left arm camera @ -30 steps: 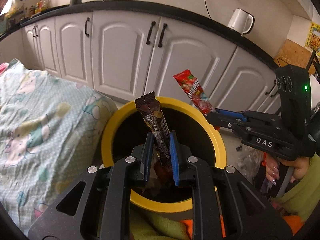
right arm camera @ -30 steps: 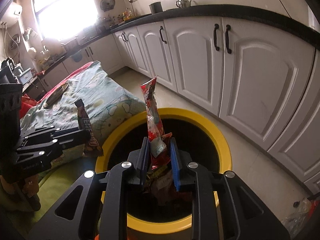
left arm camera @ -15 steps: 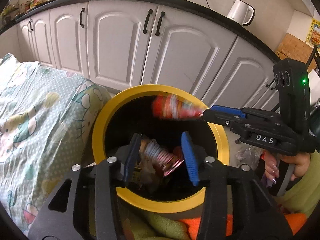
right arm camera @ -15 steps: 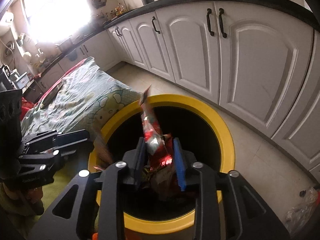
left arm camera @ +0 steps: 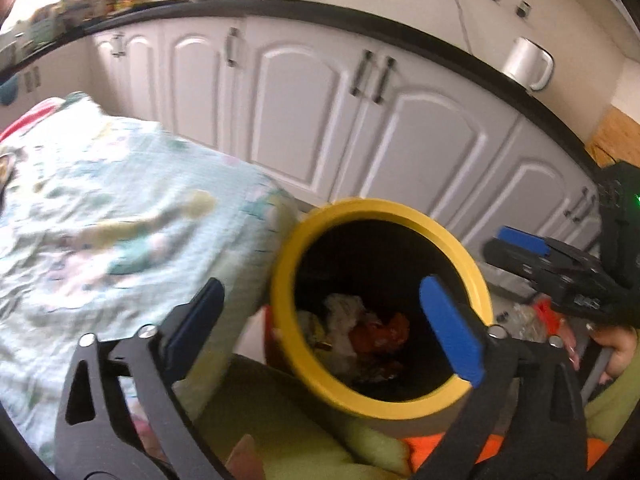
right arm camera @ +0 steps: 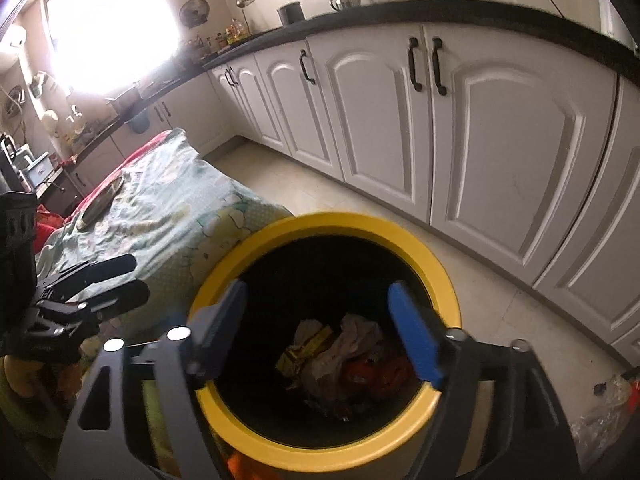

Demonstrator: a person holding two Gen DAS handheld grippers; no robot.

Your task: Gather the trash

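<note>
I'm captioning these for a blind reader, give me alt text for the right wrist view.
The open right gripper hangs empty over a yellow-rimmed bin holding crumpled wrappers. The left gripper is at left before a patterned bedspread, with white kitchen cabinets behind.

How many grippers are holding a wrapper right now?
0. The left gripper and right gripper both stand open over the yellow bin, their fingers just spread; wrappers lie inside.
</note>
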